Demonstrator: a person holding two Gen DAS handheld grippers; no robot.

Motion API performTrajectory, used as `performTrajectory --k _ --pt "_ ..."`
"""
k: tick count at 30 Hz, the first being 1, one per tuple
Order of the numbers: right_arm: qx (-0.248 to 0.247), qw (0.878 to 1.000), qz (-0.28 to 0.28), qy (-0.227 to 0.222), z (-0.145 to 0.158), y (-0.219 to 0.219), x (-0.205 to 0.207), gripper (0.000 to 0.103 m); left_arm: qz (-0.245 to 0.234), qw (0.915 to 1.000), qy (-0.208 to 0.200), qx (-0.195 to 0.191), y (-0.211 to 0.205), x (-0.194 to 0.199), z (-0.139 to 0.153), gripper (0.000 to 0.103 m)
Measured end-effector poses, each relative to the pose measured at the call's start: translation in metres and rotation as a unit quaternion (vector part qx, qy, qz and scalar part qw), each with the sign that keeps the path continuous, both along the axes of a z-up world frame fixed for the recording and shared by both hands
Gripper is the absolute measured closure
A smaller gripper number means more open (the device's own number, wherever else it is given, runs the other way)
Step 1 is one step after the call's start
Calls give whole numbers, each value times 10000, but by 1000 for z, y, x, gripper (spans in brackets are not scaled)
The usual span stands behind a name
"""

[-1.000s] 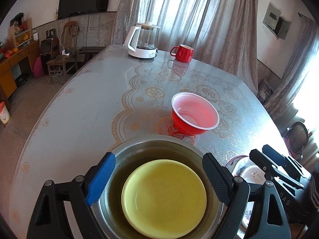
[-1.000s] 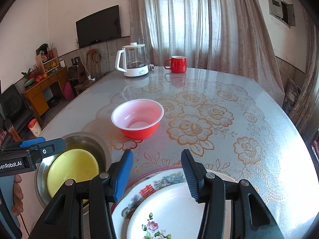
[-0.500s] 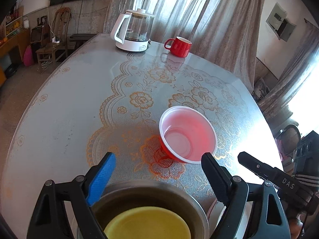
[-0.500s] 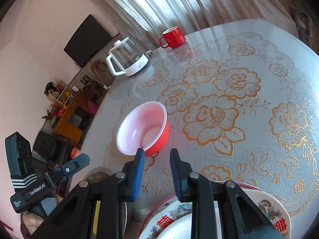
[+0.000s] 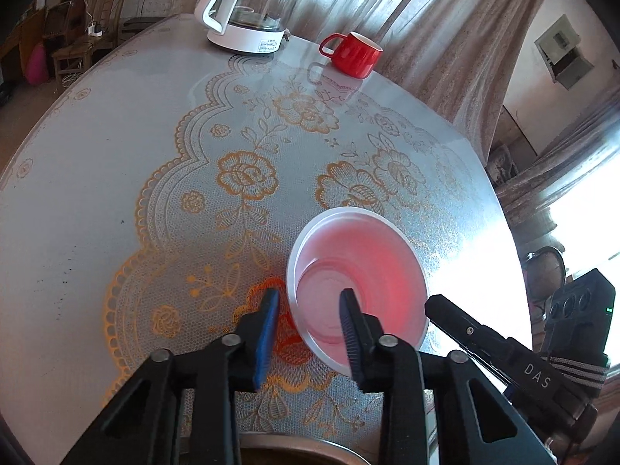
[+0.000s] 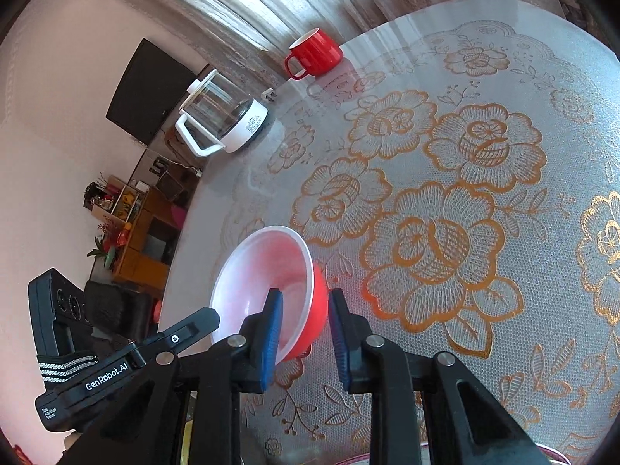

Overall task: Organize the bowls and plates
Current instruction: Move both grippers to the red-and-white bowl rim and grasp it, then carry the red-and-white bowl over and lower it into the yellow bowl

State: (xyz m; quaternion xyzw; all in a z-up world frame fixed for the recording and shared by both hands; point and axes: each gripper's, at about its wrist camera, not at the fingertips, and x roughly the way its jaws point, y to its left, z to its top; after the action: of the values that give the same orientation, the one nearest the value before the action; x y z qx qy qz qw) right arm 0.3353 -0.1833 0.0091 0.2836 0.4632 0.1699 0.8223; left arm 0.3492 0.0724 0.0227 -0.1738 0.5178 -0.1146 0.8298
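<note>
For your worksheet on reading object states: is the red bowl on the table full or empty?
Empty. The red bowl sits upright on the table, and its pale inside shows bare down to the bottom in both wrist views.

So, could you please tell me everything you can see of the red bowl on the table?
The red bowl looks like thin, glossy plastic: red outside, pale pink-white inside with a white rim. It is empty and stands upright on the lace-patterned table. The left hand-held gripper straddles its near-left rim, one finger outside and one inside; the right hand-held gripper straddles the opposite wall. Both are open around the rim, not yet clamped. Nothing else touches it.
</note>
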Motion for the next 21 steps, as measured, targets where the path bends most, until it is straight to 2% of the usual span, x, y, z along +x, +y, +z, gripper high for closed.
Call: performTrajectory --k 1,2,3,7,16,21 --pt "1 10000 29 26 -2 2 1 89 39 10000 1 64 -1 0 -1 91" --pt "-40 10000 61 23 -4 4 2 94 36 10000 -33 57 0 -2 -1 92" --pt "-138 9999 65 -26 -3 6 0 95 17 10000 -59 5 1 -5 -1 92" --pt "-52 9998 71 -154 1 2 -10 96 14 9998 -172 -123 4 -18 6 94" --pt "41 9988 72 -485 24 -2 -49 96 -96 9968 -775 185 -4 -74 38 93" --pt "153 9981 89 -593 31 0 -74 96 -28 9967 -817 7 8 -104 43 93"
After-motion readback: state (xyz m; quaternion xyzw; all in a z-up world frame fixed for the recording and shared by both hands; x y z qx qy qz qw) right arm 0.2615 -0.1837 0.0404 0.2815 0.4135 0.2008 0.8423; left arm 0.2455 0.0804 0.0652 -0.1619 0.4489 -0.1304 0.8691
